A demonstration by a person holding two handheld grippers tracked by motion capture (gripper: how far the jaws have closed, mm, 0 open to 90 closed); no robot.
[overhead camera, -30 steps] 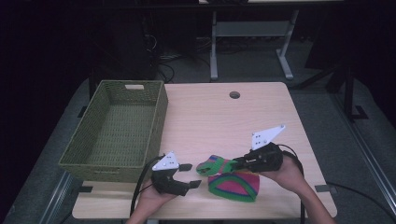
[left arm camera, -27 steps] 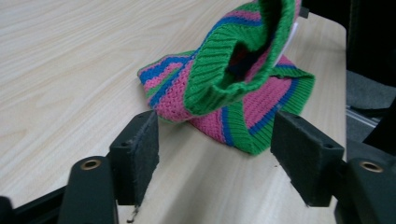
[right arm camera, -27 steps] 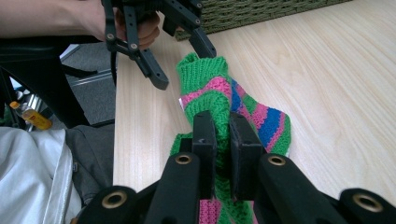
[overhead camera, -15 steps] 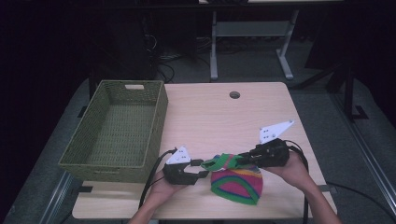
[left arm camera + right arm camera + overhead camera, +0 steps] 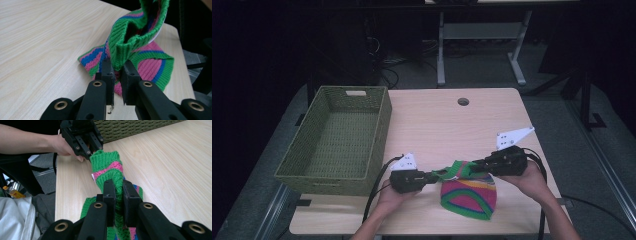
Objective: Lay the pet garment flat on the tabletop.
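Observation:
A knitted hat (image 5: 469, 197) striped in green, pink and blue lies near the table's front edge, its green ribbed rim lifted off the wood. My left gripper (image 5: 438, 175) comes in from the left. Its jaws have just been closing and now pinch the hat's rim (image 5: 140, 37), as the left gripper (image 5: 117, 67) shows in its own view. My right gripper (image 5: 472, 167) is shut on the rim's other side. In the right gripper view the hat (image 5: 107, 167) stretches from my right gripper (image 5: 118, 186) to the left gripper (image 5: 93, 151) beyond.
A green woven basket (image 5: 379, 145) stands on the table's left side, close to the left hand. A light wooden table (image 5: 437, 125) with a cable hole (image 5: 463, 101) at the back extends behind the hat. Cables trail off the front edge.
My left gripper moved right to the hat and shut on its rim. The right gripper shifted slightly, still holding the rim, which is now pulled up between both.

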